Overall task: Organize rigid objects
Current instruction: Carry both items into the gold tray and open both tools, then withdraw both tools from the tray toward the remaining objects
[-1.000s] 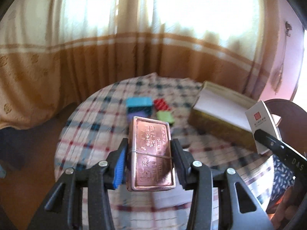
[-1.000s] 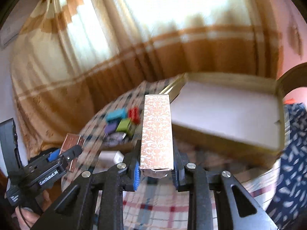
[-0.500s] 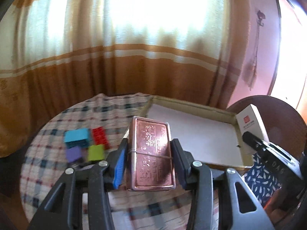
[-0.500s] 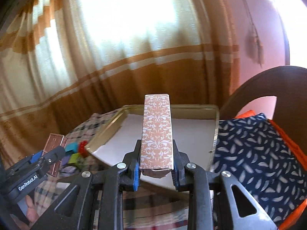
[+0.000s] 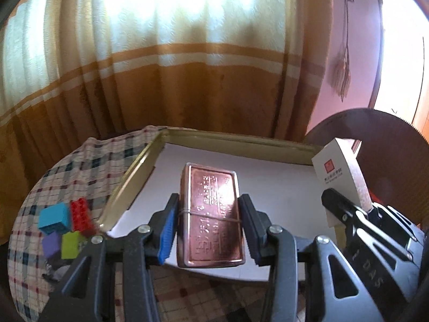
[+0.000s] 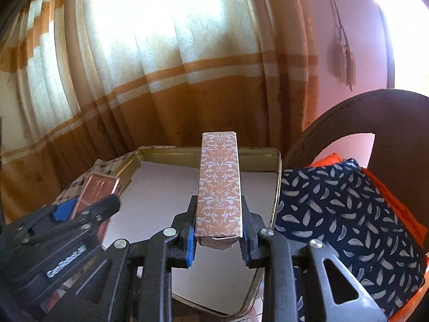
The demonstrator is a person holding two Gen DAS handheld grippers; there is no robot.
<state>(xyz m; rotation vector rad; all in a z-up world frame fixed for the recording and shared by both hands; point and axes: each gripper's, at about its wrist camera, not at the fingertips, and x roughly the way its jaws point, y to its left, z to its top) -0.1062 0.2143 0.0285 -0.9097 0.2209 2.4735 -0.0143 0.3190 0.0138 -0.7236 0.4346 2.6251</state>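
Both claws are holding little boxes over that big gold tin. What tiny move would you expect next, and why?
Probably a short lowering of the left gripper, then opening. It is shut on the shiny copper-coloured metal case, held above the white floor of the open gold rectangular tin. The right gripper grips the tall orange patterned carton over the same tin and could follow.

The bar (image 5: 211, 216) looks like glossy embossed copper metal. The tray (image 5: 126, 185) has a dull brassy metal rim and a matt white floor. The carton (image 6: 219, 185) is matt printed card. The blocks (image 5: 63, 225) are smooth plastic on woven checked cloth (image 5: 75, 171).
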